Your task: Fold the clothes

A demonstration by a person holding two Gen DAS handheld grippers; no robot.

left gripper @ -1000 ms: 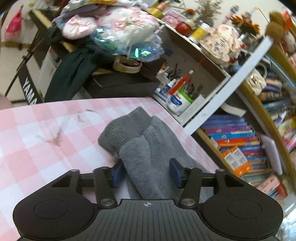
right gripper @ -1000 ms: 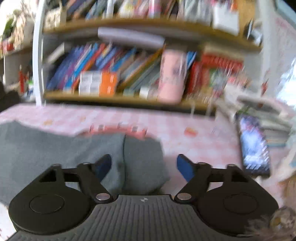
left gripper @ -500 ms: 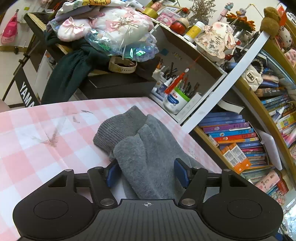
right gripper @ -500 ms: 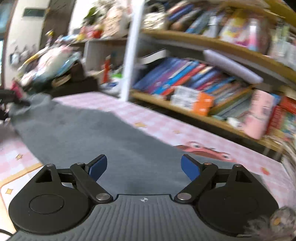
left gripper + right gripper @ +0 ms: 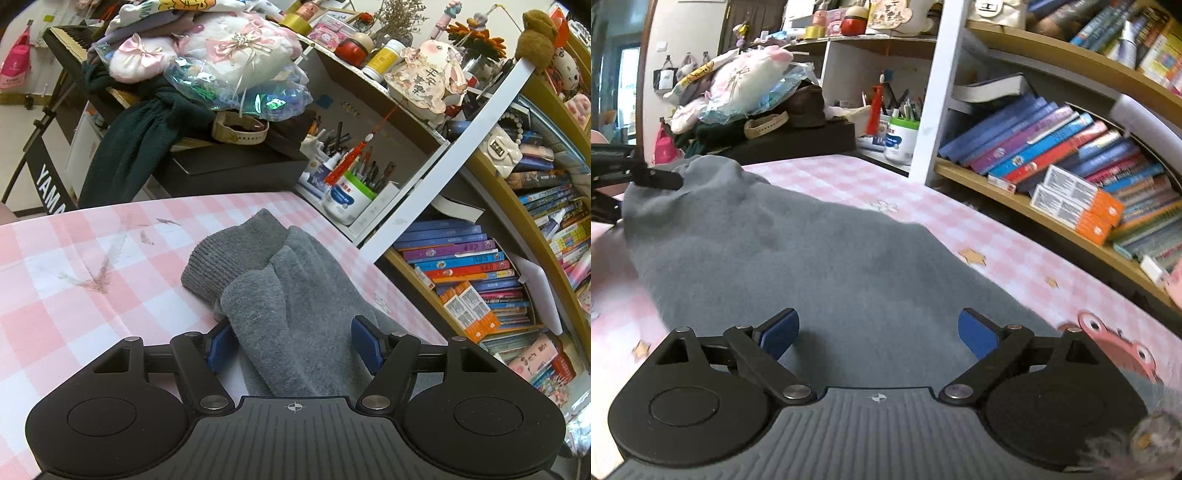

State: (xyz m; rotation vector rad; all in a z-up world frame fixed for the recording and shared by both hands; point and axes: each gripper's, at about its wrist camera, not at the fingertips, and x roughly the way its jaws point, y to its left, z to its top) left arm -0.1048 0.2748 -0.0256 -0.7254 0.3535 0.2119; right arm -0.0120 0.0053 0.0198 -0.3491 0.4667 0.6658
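Folding this grey garment [image 5: 295,295] well depends on gripping real cloth before lifting. It lies across the pink checked desk [image 5: 74,266], with a ribbed cuff [image 5: 229,254] at about 11 o'clock from the left tool [image 5: 293,341]. That left tool stands spread, its blue pads either side of a bunched fold; I cannot tell whether they touch the cloth. In the right wrist view the right tool [image 5: 877,334] is also spread, holding nothing, low over the broad flat part of the garment, while the bookshelf [image 5: 1052,166] runs along the desk's far side at 2 o'clock. I judge the best move is to press each tool down onto an edge, close fully on both layers, then lift together and carry the cloth across evenly. A shallow pinch would likely slip off the fleece.
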